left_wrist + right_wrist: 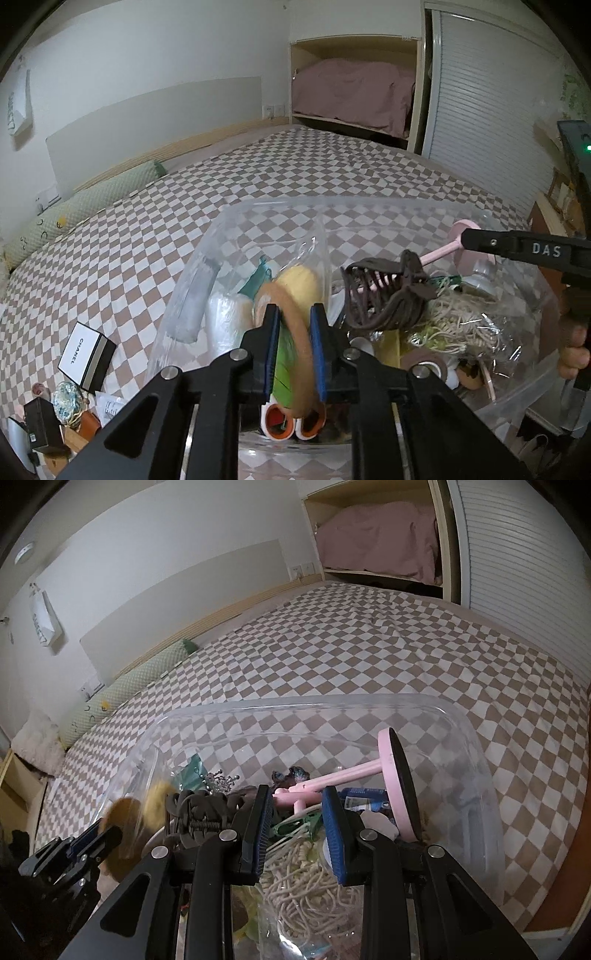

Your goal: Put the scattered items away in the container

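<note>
A clear plastic container (369,210) sits on the checkered bed and holds several items. My left gripper (294,314) is shut on a felt toy (295,295) with a yellow head and orange-brown body, held over the container's near left side. My right gripper (299,797) is open and empty above a bundle of cream cord (310,882) inside the container (480,760). A dark brown hair claw clip (384,295) lies just left of it. A pink stand with a round base (400,786) lies inside beyond the right finger.
A black and white Chanel box (86,356) lies on the bed left of the container. Small boxes and trinkets (55,413) crowd a bedside surface at lower left. A green bolster (85,206) lies along the headboard. A wardrobe stands behind the bed.
</note>
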